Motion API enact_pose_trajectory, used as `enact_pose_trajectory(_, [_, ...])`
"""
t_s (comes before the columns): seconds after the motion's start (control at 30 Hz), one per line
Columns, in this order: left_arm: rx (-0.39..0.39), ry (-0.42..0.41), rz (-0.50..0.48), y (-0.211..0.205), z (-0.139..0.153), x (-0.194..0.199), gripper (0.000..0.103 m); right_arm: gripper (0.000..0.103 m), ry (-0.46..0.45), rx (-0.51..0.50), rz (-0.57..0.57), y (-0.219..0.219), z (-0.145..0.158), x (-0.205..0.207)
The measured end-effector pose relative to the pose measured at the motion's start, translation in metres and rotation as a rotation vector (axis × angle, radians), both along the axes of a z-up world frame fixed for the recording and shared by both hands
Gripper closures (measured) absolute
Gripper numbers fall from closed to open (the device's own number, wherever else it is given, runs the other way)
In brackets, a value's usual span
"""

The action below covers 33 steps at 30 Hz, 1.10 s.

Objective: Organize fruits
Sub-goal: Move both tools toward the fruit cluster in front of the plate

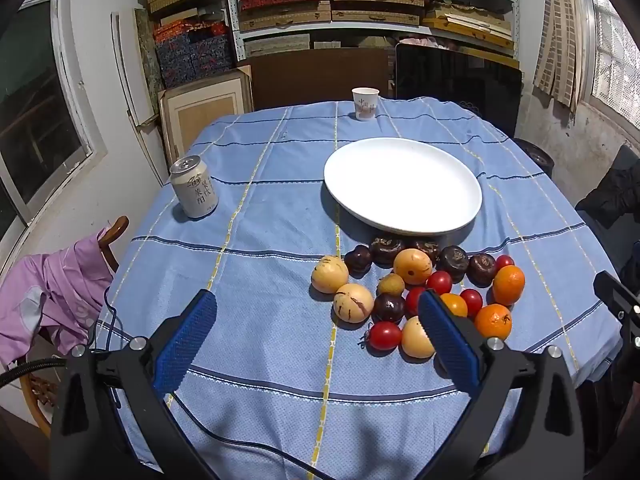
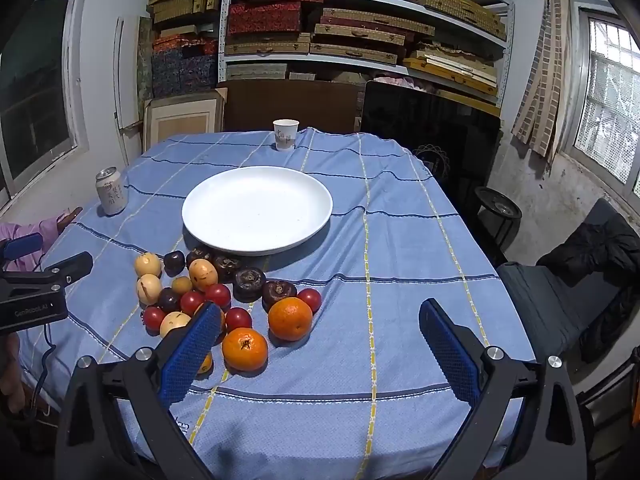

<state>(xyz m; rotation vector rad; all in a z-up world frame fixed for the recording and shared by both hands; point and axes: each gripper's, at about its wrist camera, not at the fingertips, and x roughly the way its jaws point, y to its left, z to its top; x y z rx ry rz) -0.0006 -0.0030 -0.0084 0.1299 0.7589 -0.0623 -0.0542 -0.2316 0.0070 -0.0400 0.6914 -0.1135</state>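
Blue-padded and spread wide, the left gripper (image 1: 318,312) and right gripper (image 2: 320,324) both hover empty above the table (image 2: 400,240); nothing is picked yet. The fruits (image 2: 224,300) lie heaped just in front of the bare white plate (image 2: 256,210) — oranges nearest the right gripper, red tomatoes, pale yellow and dark purple ones behind. My judgement: start with the outer orange (image 2: 245,350); come down straight, pads either side of its widest part, and close gently — round fruit rolls and nudges its neighbours.
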Motion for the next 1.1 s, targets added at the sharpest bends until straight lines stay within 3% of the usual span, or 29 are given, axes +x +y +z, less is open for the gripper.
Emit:
enact_pose_trajectory(0.73, [0.002,0.015,0.009,0.005,-0.005,0.004,0.004,0.004,0.015,0.013,0.003,0.004,-0.008,0.002])
enact_pose_trajectory(1.1, [-0.036,0.188,-0.022,0.026,-0.075,0.038,0.004,0.004,0.151,0.065,0.019,-0.008,-0.048,0.022])
